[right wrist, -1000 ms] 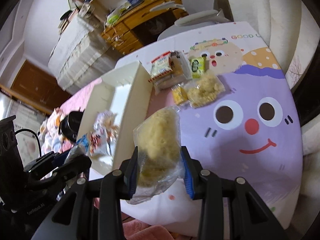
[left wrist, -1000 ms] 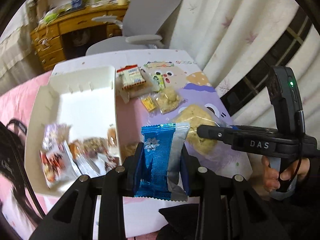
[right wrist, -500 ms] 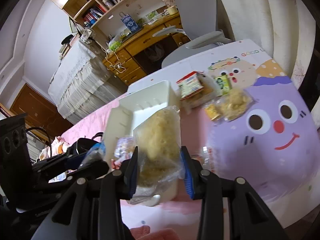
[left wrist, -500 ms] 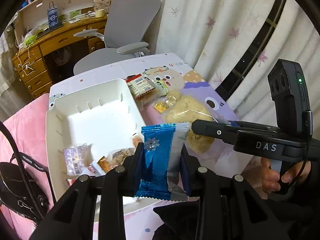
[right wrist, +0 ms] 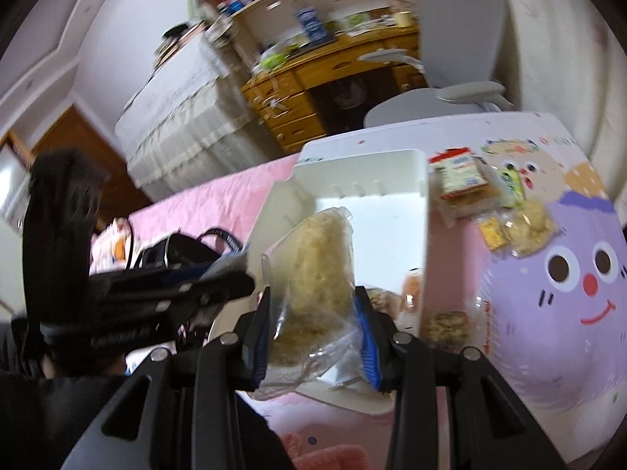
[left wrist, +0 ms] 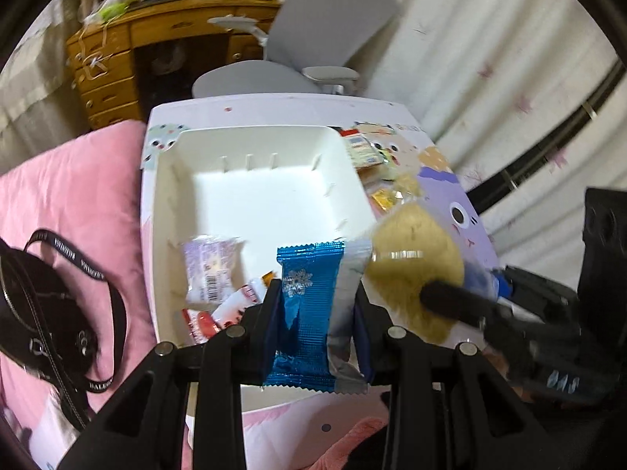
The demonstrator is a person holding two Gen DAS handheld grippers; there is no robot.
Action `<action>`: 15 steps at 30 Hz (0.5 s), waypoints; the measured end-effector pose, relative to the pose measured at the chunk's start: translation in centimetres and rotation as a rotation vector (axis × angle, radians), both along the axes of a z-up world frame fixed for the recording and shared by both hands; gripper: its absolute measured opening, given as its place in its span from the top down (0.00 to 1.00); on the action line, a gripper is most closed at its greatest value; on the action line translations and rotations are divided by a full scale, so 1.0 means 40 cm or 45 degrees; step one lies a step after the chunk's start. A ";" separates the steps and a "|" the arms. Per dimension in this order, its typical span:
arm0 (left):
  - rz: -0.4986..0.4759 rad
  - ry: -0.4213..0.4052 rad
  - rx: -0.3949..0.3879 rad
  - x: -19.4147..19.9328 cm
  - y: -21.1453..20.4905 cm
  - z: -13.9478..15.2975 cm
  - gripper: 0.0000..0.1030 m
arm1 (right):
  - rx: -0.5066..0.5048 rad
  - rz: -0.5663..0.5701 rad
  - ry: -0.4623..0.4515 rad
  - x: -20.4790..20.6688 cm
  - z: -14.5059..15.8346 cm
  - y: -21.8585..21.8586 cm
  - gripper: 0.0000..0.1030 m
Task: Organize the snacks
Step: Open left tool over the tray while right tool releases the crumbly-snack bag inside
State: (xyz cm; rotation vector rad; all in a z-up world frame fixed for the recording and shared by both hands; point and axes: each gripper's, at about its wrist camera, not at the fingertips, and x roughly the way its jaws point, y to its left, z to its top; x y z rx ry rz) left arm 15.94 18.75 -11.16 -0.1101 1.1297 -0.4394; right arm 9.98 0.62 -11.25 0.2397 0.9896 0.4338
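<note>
My left gripper (left wrist: 315,305) is shut on a blue and silver foil snack packet (left wrist: 309,305), held above the near end of the white bin (left wrist: 254,156). My right gripper (right wrist: 313,305) is shut on a clear bag of pale yellow crumbly snack (right wrist: 317,258), also over the bin (right wrist: 352,168). That bag (left wrist: 419,266) shows at the right of the left wrist view, and the left gripper (right wrist: 176,290) shows blurred at the left of the right wrist view. Several small snack packs (left wrist: 211,270) lie in the bin's near end.
Loose snacks (right wrist: 505,211) lie on the cartoon-print table (right wrist: 568,313) to the right of the bin. A pink cover (left wrist: 70,203) with a black strapped bag (left wrist: 43,313) is on the left. A grey office chair (left wrist: 313,39) and wooden desk (left wrist: 117,62) stand beyond the table.
Both grippers have carried their snacks leftward, from over the table's purple print to above the white bin. Their grips are unchanged.
</note>
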 end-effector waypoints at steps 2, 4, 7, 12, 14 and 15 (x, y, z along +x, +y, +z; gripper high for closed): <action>0.028 0.010 0.016 -0.001 0.011 -0.009 0.67 | -0.027 0.047 -0.001 -0.003 -0.001 0.027 0.61; 0.037 0.010 0.055 -0.005 0.014 -0.010 0.54 | -0.040 0.069 0.019 -0.001 -0.009 0.041 0.56; 0.028 -0.013 0.074 -0.018 0.008 -0.004 0.39 | -0.033 0.067 0.047 0.001 -0.017 0.040 0.51; 0.010 -0.021 0.106 -0.023 -0.011 -0.005 0.29 | -0.047 0.046 0.082 -0.015 -0.032 0.027 0.51; -0.008 -0.012 0.121 -0.021 -0.022 -0.004 0.28 | -0.056 0.028 0.104 -0.017 -0.042 0.018 0.51; -0.019 -0.008 0.125 -0.019 -0.028 -0.003 0.28 | -0.055 0.011 0.120 -0.020 -0.048 0.008 0.51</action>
